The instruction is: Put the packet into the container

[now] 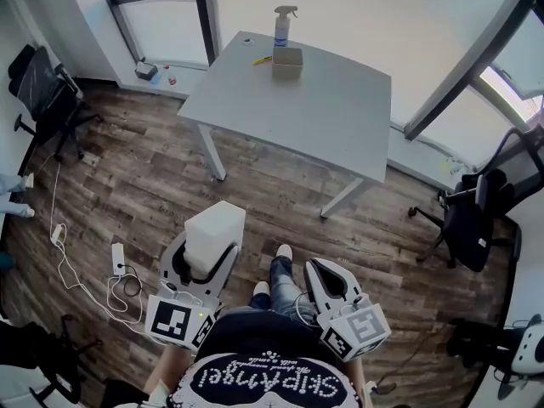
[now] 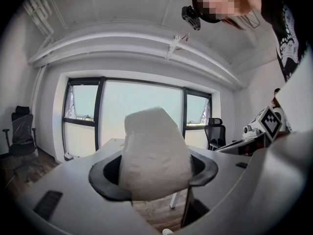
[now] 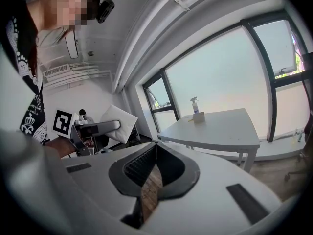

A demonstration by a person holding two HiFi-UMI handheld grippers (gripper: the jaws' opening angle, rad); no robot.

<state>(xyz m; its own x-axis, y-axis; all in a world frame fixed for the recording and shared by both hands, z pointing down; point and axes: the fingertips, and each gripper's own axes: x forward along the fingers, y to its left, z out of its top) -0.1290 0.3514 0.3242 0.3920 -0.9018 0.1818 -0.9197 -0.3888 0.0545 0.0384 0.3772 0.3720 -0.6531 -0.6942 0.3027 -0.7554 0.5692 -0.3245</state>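
Your left claw (image 2: 154, 174) is clamped on the packet (image 2: 155, 153), its dark curved pads pressing in from either side around the packet's lower half, so most of the white block stands up past the tips. It looks like a soft, pillowy pack with a matte, slightly crinkled skin and rounded corners. I judge it light and squashy rather than stiff, unlikely to break, but apt to bulge or pivot if you squeeze harder or swing it fast. The hold low across its middle seems sound; keep the pressure even and carry it upright. Just to the right of that claw, your right claw (image 3: 155, 147) is empty, its ribbed black pads brought together at the tips with only a sliver of floor showing below them. Under both claws lies the floor (image 1: 153, 185), streaked brown wood planks. Well ahead of the claws stands the tabletop (image 1: 323, 109), a smooth pale grey slab on white legs. The container (image 1: 287, 63), a small open-topped box that looks like tan card, sits at the far edge, well apart from the packet, so the carry is not yet made. Touching or just behind the container stands a spray bottle (image 1: 283, 24), slim and translucent, and beyond it the windows (image 1: 166, 15).
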